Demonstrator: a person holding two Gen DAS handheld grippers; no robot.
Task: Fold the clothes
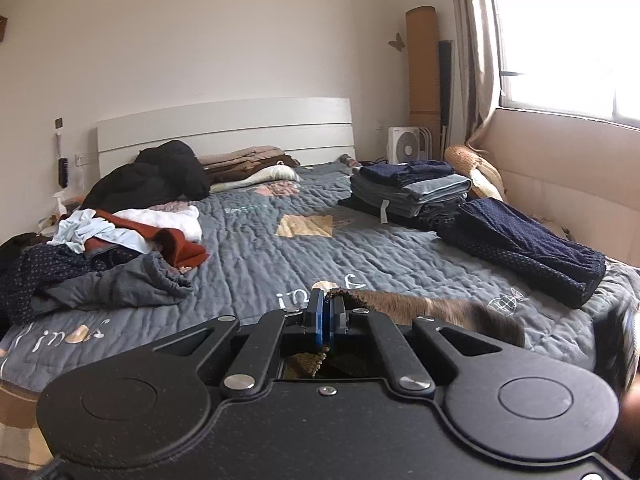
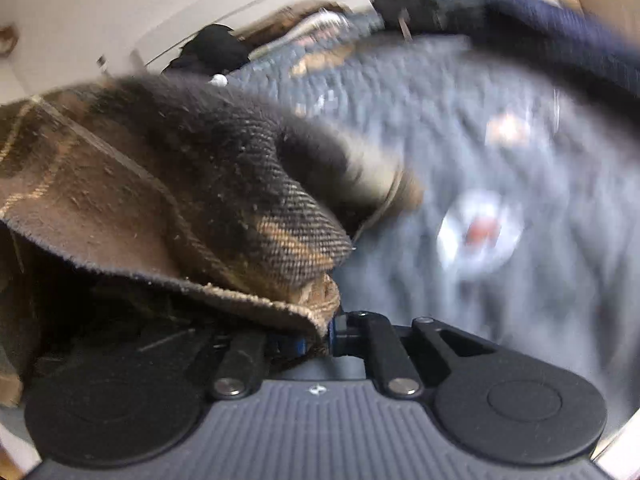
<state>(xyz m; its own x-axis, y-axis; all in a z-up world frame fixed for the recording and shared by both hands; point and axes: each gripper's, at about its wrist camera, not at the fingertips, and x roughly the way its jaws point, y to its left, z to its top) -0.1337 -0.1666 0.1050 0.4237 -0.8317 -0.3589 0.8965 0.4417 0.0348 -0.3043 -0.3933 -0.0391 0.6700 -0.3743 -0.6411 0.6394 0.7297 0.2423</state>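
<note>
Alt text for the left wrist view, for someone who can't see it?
Left tongs shut on a brown plaid garment above a grey quilted bed. Unfolded clothes lie left; a folded stack sits right.

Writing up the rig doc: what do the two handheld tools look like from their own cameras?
Left tool: matte black body, two round side lobes, black link arms with silver pivot screws, blue pads on the fingers. Right tool: same black linkage and silver screws, but a grey ribbed centre plate with a small emblem; its blue pads barely show. No cables or sleeves clearly visible.

Left tongs [image 1: 327, 312] pinch a brown cloth [image 1: 420, 306] above the quilted bed [image 1: 256, 256].
</note>
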